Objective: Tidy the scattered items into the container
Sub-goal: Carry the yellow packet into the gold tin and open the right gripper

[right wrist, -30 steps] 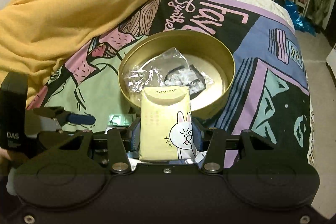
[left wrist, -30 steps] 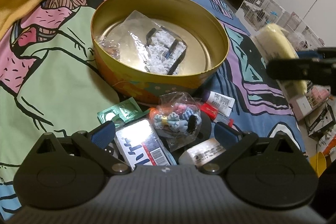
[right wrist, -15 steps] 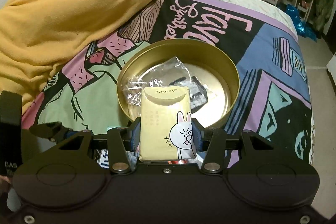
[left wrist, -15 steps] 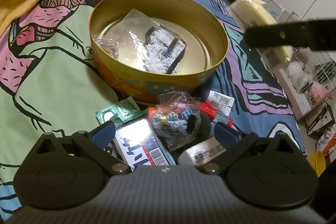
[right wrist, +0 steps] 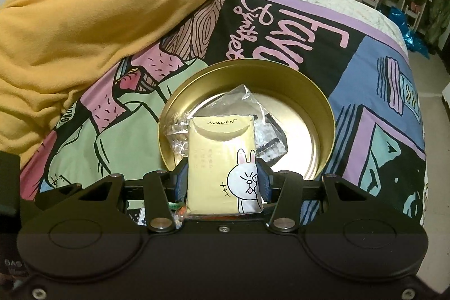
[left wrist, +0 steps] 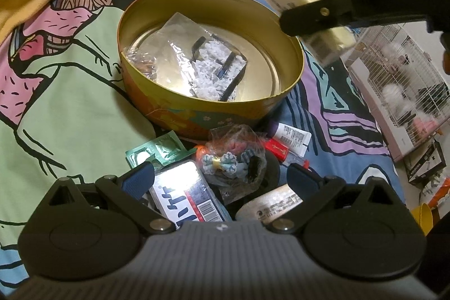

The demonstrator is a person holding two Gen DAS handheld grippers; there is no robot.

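The right hand-held gripper point(right wrist: 222, 182) is clamped on a yellow tissue pack point(right wrist: 222, 165), the gold tin point(right wrist: 323, 108) just ahead; the left hand-held gripper point(left wrist: 220, 176) stands open over scattered items point(left wrist: 233, 159).

Yellow blanket point(right wrist: 92, 18) bunched on printed bedspread point(right wrist: 281, 27), white wire cage point(left wrist: 405, 80) beside bed

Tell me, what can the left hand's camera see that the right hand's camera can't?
Only the left wrist view shows the pile in front of the tin: a bag of hair ties, a green packet, a white tube, and the open left gripper over them. Only the right wrist view shows the bunny on the yellow tissue pack and the orange blanket. Both show the gold tin, the clear bag inside it, and the right gripper holding the pack.
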